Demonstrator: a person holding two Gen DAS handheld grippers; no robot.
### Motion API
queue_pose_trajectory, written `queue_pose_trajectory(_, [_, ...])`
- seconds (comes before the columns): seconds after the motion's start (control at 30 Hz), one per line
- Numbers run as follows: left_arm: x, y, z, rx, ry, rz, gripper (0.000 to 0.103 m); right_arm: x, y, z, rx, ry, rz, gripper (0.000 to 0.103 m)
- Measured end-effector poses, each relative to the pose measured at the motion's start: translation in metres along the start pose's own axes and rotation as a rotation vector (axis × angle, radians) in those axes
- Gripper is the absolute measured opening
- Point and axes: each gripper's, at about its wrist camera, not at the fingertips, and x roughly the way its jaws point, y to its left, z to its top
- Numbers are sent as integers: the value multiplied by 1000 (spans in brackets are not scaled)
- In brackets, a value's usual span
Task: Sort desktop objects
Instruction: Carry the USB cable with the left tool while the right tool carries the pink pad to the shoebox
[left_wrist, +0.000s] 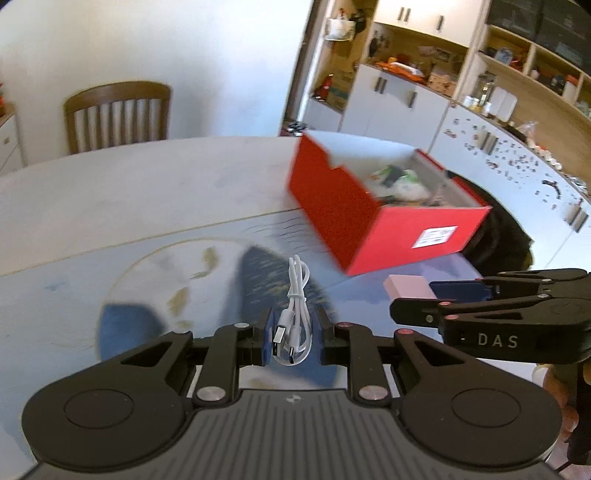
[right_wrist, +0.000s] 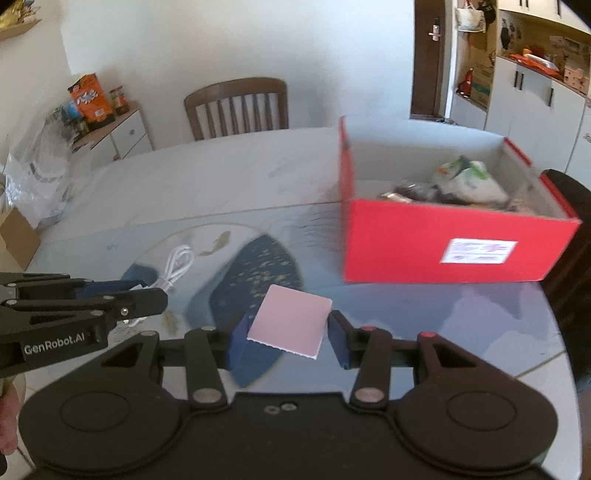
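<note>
My left gripper is shut on a coiled white USB cable, held above the table; the cable also shows in the right wrist view. My right gripper is shut on a pink sticky-note pad, held a little above the table; the pad shows in the left wrist view too. An open red box stands ahead on the right and holds several packets; it shows in the right wrist view as well.
The table carries a blue patterned mat under glass. A wooden chair stands at the far side. A side cabinet with boxes is at the left, shelving at the right.
</note>
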Motion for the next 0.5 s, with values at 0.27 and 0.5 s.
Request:
queue_pose_trajectory(0.27, [11,-55,36,47,-30,-44,20,-33,-63,24,34,-80,-15,46])
queue_pose_trajectory(0.5, [29,-93,66,90,-62,-53,20,-38,-114,51,43,-128,-32,47])
